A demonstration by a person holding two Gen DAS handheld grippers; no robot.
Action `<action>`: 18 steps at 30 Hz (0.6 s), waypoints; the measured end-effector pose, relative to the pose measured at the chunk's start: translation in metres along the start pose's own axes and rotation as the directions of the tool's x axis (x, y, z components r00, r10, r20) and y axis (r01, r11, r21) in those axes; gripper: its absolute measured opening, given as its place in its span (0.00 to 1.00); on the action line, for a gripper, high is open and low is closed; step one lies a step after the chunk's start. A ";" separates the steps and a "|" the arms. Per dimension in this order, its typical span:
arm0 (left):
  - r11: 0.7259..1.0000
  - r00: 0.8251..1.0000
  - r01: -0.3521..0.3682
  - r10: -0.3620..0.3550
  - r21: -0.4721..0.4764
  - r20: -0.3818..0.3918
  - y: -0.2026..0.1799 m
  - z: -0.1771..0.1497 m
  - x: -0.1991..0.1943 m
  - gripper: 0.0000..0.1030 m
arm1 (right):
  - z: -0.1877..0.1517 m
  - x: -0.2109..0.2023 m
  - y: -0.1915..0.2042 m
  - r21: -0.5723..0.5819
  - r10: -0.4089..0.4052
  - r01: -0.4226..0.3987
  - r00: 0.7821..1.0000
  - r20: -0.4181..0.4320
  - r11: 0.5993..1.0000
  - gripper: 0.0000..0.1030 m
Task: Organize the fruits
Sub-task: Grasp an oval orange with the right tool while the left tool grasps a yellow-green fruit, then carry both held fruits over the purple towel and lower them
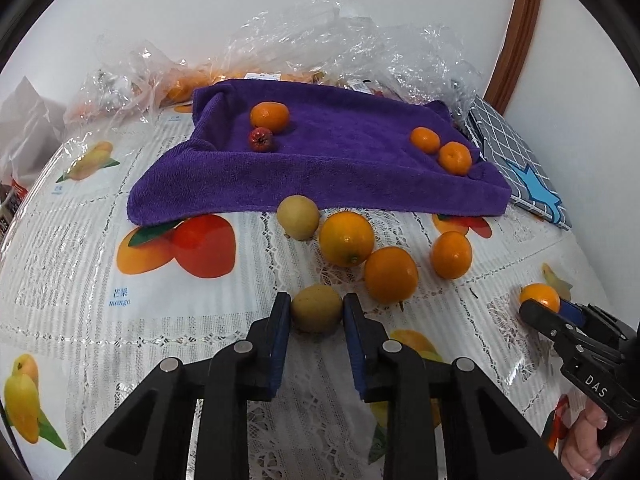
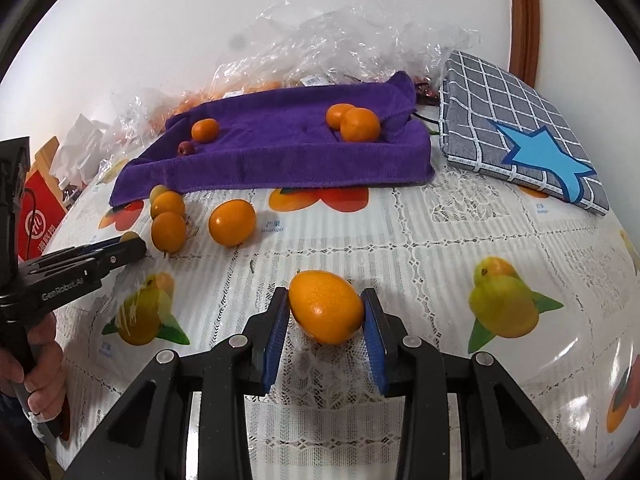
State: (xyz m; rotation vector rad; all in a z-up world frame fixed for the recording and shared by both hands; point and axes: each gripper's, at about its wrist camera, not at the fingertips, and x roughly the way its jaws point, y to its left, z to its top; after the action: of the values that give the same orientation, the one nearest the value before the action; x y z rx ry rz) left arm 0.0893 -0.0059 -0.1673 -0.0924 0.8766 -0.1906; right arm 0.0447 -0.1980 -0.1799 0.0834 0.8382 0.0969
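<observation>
My left gripper (image 1: 316, 307) is shut on a yellow-green round fruit (image 1: 316, 315) that rests on the fruit-print tablecloth (image 1: 80, 264). My right gripper (image 2: 326, 303) is shut on an orange (image 2: 326, 310), also low over the cloth. Each gripper shows at the edge of the other view. Behind lies a purple towel (image 1: 340, 160) carrying an orange (image 1: 270, 116), a small red fruit (image 1: 261, 139) and two more oranges (image 1: 425, 140) at its right end. In front of the towel sit another yellow-green fruit (image 1: 298, 217) and three loose oranges (image 1: 346, 238).
Crumpled clear plastic bags (image 1: 320, 40) with more oranges lie behind the towel against the white wall. A grey checked cushion with a blue star (image 2: 520, 132) sits at the right. A red box (image 2: 38, 208) and white paper stand at the left edge.
</observation>
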 end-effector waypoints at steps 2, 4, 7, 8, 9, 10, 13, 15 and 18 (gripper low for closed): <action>1.000 1.000 -0.002 0.002 -0.006 0.020 0.001 -0.001 -0.004 0.25 | 0.000 -0.001 -0.001 0.005 0.004 -0.004 1.000 0.004 1.000 0.35; 1.000 0.999 -0.004 0.005 -0.014 0.045 0.002 -0.001 -0.009 0.25 | 0.000 -0.002 -0.001 0.008 0.004 -0.004 1.000 0.010 1.000 0.35; 0.999 0.997 -0.008 0.011 -0.033 0.075 0.005 -0.001 -0.016 0.25 | 0.000 -0.004 0.000 0.007 0.003 -0.003 1.000 0.016 1.000 0.35; 0.999 0.997 -0.003 0.006 -0.041 0.081 0.007 0.001 -0.019 0.25 | 0.000 -0.004 -0.001 0.005 0.001 -0.001 1.000 0.016 1.000 0.35; 0.999 0.996 -0.004 0.008 -0.047 0.085 0.008 0.002 -0.022 0.25 | 0.001 -0.005 -0.001 0.002 -0.004 0.004 1.000 0.016 1.000 0.35; 0.999 0.996 -0.005 0.010 -0.050 0.090 0.009 0.004 -0.024 0.25 | 0.002 -0.006 0.000 0.000 -0.008 0.008 1.000 0.017 1.000 0.35; 0.999 0.993 0.003 0.004 -0.054 0.120 0.012 0.011 -0.034 0.25 | 0.008 -0.014 -0.002 0.003 -0.011 0.011 0.999 0.038 1.000 0.35; 0.999 0.989 0.001 0.007 -0.054 0.145 0.013 0.017 -0.043 0.25 | 0.014 -0.020 -0.003 0.008 -0.009 0.008 0.998 0.056 1.000 0.35; 0.998 0.985 0.003 0.007 -0.057 0.172 0.015 0.027 -0.052 0.25 | 0.026 -0.026 -0.005 0.005 -0.021 0.021 0.996 0.082 1.000 0.35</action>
State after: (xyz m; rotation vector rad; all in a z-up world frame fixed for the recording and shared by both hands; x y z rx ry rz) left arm 0.0796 0.0198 -0.1131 -0.1587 0.7093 -0.1533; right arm 0.0464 -0.2067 -0.1439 0.0822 0.7570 0.0716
